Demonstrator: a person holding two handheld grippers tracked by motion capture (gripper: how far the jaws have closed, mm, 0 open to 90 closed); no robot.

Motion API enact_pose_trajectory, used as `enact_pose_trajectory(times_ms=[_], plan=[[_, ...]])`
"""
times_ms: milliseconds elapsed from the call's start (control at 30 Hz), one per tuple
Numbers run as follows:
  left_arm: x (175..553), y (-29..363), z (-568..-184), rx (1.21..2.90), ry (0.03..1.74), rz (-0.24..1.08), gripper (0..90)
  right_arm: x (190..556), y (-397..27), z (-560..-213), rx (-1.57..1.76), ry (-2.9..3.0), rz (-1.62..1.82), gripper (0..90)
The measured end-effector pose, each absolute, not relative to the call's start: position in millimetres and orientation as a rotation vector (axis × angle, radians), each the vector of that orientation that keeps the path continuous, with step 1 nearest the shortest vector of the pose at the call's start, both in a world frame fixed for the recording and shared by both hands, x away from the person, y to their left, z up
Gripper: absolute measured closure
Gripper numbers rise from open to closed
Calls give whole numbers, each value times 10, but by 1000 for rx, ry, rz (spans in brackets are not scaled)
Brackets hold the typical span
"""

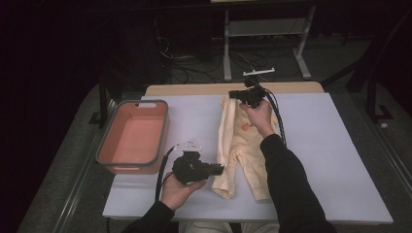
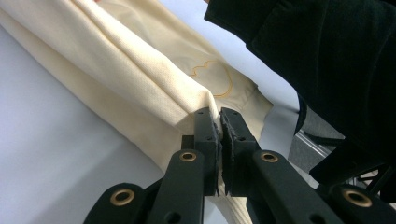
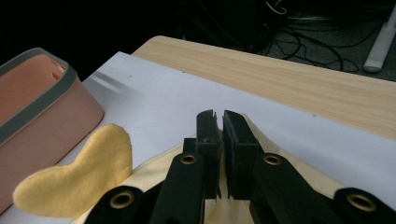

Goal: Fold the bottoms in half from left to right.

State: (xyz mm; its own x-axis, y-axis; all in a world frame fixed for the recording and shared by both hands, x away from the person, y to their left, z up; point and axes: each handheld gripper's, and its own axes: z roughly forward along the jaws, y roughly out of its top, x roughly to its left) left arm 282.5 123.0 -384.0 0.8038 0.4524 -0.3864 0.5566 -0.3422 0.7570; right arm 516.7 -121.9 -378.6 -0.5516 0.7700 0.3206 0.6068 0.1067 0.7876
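**Q:** While we're looking at this one, what's actually on the table, material-wise?

**A:** One cream-yellow baby romper (image 1: pixel 238 145) of soft woven cotton, lying lengthwise in the middle of the high view on a flat white sheet (image 1: pixel 330 160) that covers a pale wooden table (image 1: pixel 194 89). It has an orange spot on the chest. At centre left sits one salmon-pink plastic tub (image 1: pixel 132 138), rectangular with rounded corners and a grey rim.

**Q:** And the grippers, how many, doing what?

**A:** Two, both black. The left gripper (image 1: pixel 217 170), at lower centre, has its jaws clamped on the folded leg end of the romper. The right gripper (image 1: pixel 238 95), at upper centre, has its jaws pinched together at the romper's top edge with cloth running up between them, so it's gripping the garment too.

**Q:** Anything one camera catches that the others don't?

**A:** The left gripper view gives the fine weave and a yellow stitched outline (image 2: pixel 212 79) on the cloth, plus a black sleeve (image 2: pixel 327 60) at upper right. The right gripper view has a fuzzy yellow heart-shaped flap (image 3: pixel 79 179) at lower left, just beside the tub.
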Motion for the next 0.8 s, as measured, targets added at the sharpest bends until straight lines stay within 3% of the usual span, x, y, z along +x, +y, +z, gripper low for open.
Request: enact_pose_trajectory(times_ms=[800], plan=[[2841, 924, -3751, 2013, 686, -151, 858, 5108, -1549, -3739, 1413, 2166, 1449, 845]])
